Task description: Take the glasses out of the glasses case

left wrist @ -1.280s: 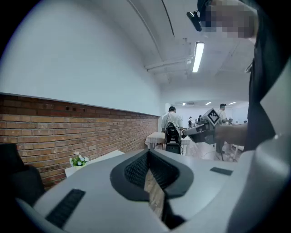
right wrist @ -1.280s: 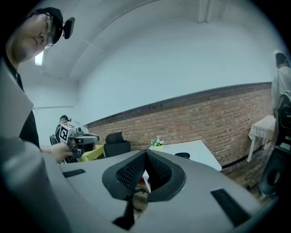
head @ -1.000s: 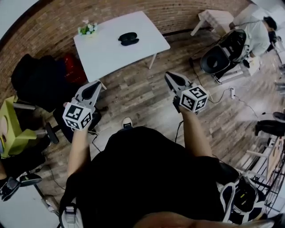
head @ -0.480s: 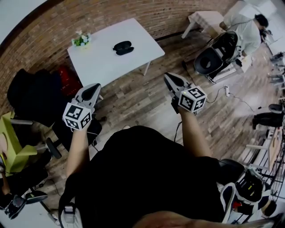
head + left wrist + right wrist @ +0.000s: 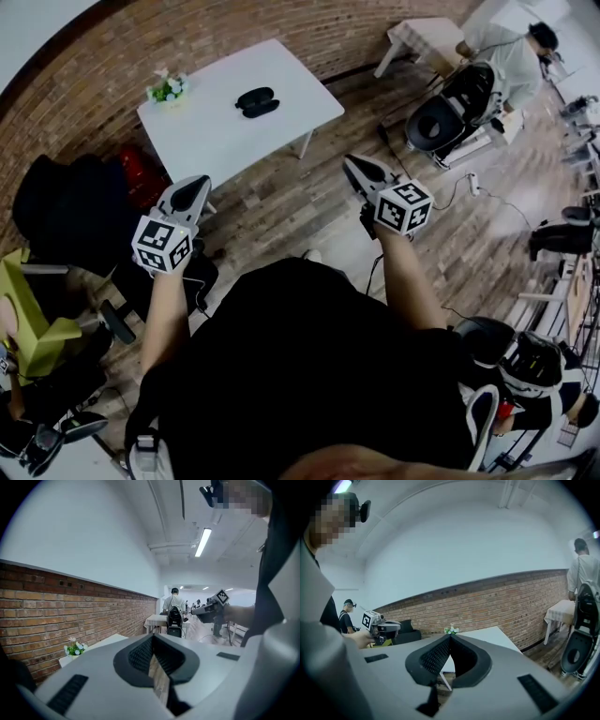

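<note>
Person stands with both forearms raised ahead of the body, left gripper and right gripper pointing toward the white bench but well short of it. The fingers of each are pressed together at the tips with nothing between them. The dark glasses case lies on the bench's far half, well apart from both grippers, near a small pot of flowers. Wood floor lies between the grippers and the bench, and a black seat stands at the bench's left.
</note>
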Available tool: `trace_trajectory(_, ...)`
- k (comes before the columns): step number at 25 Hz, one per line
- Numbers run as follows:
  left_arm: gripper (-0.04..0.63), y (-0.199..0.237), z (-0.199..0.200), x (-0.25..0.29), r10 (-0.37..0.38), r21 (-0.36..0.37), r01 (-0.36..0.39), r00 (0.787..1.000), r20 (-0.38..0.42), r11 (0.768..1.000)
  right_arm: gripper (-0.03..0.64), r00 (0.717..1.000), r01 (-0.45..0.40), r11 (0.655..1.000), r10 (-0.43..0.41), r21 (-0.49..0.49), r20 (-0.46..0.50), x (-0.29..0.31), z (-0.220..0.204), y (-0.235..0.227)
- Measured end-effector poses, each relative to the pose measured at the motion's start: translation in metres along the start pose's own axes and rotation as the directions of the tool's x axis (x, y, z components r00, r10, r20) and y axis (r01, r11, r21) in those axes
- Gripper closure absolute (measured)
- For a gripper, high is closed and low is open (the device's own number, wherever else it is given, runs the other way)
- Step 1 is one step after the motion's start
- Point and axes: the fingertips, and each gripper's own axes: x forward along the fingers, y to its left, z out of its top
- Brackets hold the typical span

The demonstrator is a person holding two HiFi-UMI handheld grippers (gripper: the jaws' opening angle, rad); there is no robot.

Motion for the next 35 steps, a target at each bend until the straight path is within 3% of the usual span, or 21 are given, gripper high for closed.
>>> trace_trajectory(16,0.586,0.031,-0.002,0.016,0.052,0.03,-0.05,0.998,-0.047,0.998,0.601,1.0,-0.025,1.0,0.025,0.011,0.001,0.042,0.007,-0.026)
trace_trajectory(35,0.586,0.057,0.0,0.1,0.098,0.009,-0.097,0.99,-0.105,0.995,0.601,0.997,-0.069,0.997,0.07,0.032,-0.041,0.09,0.018,-0.119)
